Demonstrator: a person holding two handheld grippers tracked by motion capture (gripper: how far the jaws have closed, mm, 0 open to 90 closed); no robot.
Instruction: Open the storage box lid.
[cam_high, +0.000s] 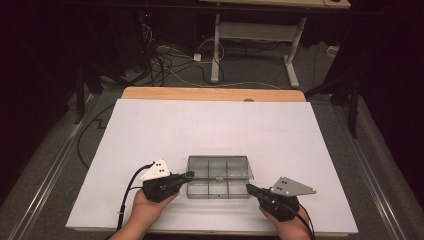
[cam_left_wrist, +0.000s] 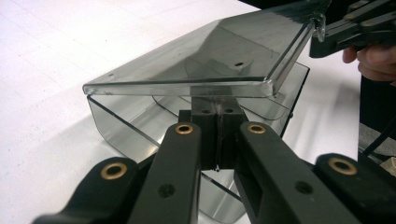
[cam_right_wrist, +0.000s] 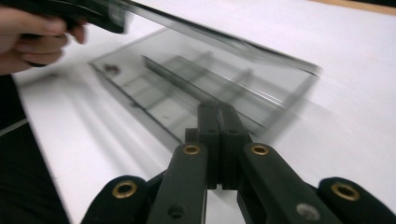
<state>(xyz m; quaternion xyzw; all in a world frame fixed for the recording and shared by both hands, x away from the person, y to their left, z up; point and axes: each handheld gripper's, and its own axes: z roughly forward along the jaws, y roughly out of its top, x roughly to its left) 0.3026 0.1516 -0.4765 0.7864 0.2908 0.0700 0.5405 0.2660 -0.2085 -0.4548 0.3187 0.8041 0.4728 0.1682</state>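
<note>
A smoky clear compartment box (cam_high: 218, 187) sits near the front middle of the white table (cam_high: 210, 125), its hinged lid (cam_high: 220, 166) raised partway. My left gripper (cam_high: 189, 174) is shut at the box's left side. In the left gripper view its closed tips (cam_left_wrist: 217, 114) sit just under the lid's (cam_left_wrist: 210, 60) tilted edge, above the box wall (cam_left_wrist: 121, 130). My right gripper (cam_high: 248, 188) is shut with nothing in it, by the box's front right corner. The right gripper view is blurred: shut tips (cam_right_wrist: 217, 109) point at the divided box (cam_right_wrist: 187, 88) under the lid (cam_right_wrist: 261, 51).
The white sheet spreads wide behind and beside the box. A wooden table edge (cam_high: 212, 93) runs along the far side. Beyond it are desk legs (cam_high: 216, 50) and cables on the floor. A cable trails from each gripper toward the front edge.
</note>
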